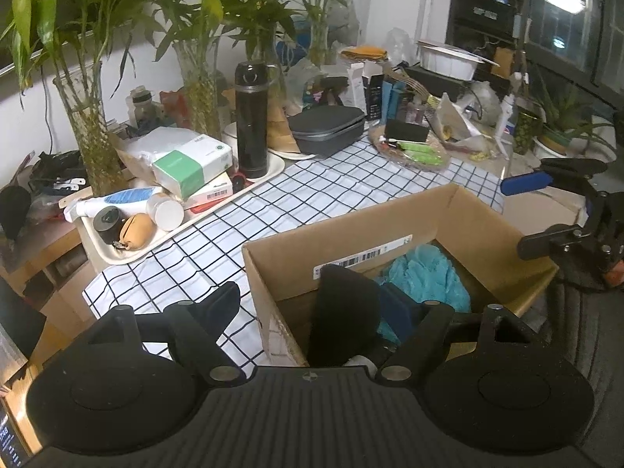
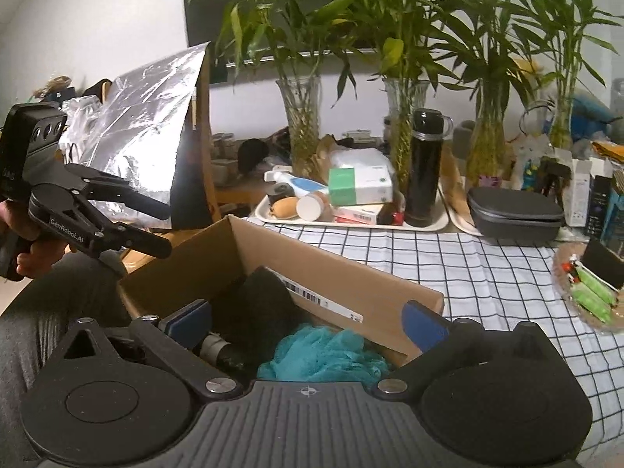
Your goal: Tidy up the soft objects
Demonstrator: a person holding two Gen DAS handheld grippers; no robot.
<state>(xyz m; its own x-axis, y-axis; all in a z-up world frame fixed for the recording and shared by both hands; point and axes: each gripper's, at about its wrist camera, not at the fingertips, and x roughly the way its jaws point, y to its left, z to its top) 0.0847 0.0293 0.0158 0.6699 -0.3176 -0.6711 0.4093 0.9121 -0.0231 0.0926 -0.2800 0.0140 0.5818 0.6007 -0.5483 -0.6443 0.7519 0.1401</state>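
An open cardboard box (image 1: 351, 230) (image 2: 331, 269) stands on the checked tablecloth (image 1: 312, 187). Inside lie a teal mesh sponge (image 1: 429, 273) (image 2: 327, 351), a black soft object (image 1: 343, 312) (image 2: 265, 292) and something dark blue (image 1: 397, 308). My left gripper (image 1: 331, 304) (image 2: 163, 228) is open at the box's near left corner, one finger outside the wall and nothing gripped. My right gripper (image 2: 308, 318) (image 1: 522, 214), with blue pads, hangs open over the box just above the teal sponge and holds nothing.
A cream tray (image 1: 128, 257) (image 2: 351, 224) holds a tissue box, a black flask (image 1: 251, 121) (image 2: 425, 167) and bottles. Glass vases of bamboo line the wall. A grey case (image 1: 327, 128), a plate of green packets (image 2: 589, 296) and a silver foil bag (image 2: 144, 136) stand around.
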